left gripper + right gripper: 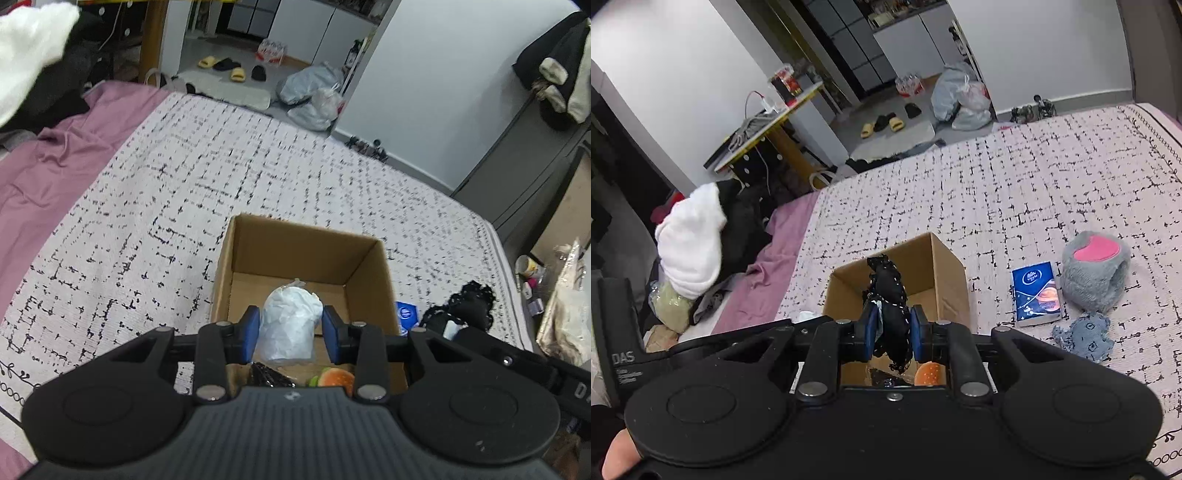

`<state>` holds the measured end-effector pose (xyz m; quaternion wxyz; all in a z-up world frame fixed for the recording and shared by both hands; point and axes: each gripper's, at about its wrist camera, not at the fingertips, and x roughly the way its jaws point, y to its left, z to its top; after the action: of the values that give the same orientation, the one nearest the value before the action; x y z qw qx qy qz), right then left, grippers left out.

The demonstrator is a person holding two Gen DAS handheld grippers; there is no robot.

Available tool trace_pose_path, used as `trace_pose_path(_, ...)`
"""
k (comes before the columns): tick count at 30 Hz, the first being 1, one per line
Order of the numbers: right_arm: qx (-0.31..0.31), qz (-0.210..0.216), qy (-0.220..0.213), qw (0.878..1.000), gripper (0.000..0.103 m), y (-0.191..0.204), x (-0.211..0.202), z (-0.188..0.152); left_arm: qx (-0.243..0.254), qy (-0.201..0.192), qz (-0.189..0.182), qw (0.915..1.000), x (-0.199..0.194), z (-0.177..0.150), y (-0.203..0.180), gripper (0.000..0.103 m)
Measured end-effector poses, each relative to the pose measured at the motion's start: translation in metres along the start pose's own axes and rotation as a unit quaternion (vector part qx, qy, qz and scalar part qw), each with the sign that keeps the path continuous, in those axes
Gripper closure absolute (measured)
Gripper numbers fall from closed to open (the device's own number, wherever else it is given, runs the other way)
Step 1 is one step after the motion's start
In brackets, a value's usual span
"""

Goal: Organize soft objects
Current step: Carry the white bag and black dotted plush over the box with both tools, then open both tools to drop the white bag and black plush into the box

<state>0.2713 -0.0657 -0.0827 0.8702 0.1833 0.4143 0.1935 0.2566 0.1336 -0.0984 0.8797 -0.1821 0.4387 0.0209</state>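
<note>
The left gripper (290, 334) is clamped on a white crumpled wad (290, 321), its blue fingers (249, 334) pressing against both sides of the wad. The wad is held above the open cardboard box (258, 251), over the near half of the box interior. The right gripper (893, 332) is clamped on a black lacy fabric item (888, 295); the fabric stands up between the fingers (918, 334) and also hangs below them, above the same cardboard box (945, 273). Inside the box, at the near end of its floor, lie a soft burger-shaped toy (336, 377) and a dark item (267, 374) that cannot be identified. The box rests on the bed, on a white cover with a black broken-line pattern (258, 155). In the right wrist view, beside the box on the bed cover, lie a blue tissue pack (1036, 293), a grey plush slipper with a pink insole (1095, 269) just beside the pack, and a grey-blue cloth (1084, 332) nearer the camera. A pink sheet (55, 158) adjoins the patterned cover on the far side of the box from these items. White and black garments (698, 240) are piled at the edge of the pink sheet. A thumb (618, 458) shows at the lower left corner of the right wrist view.
</note>
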Motion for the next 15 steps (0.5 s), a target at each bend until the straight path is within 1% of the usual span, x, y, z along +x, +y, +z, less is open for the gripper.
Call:
trace_pose_path(5, -0.004, -0.007, 0.013, 1.0, 0.084, -0.002, 0.012, 0.001, -0.002, 0.017, 0.008, 0.9998, 0.022, 0.003, 0.002, 0.068)
trace_pose_path(10, -0.005, -0.011, 0.026, 1.0, 0.084, -0.004, 0.024, 0.0, -0.004, 0.033, 0.021, 0.9992, 0.042, -0.002, 0.006, 0.068)
trace_pose_path(12, -0.007, -0.014, 0.031, 0.999, 0.084, -0.005, 0.03, -0.002, -0.006, 0.034, 0.023, 0.9991, 0.047, -0.004, 0.008, 0.064)
trace_pose_path(15, -0.009, -0.016, 0.039, 0.999, 0.084, -0.004, 0.038, -0.004, -0.024, 0.035, 0.019, 0.9989, 0.048, -0.005, 0.015, 0.063)
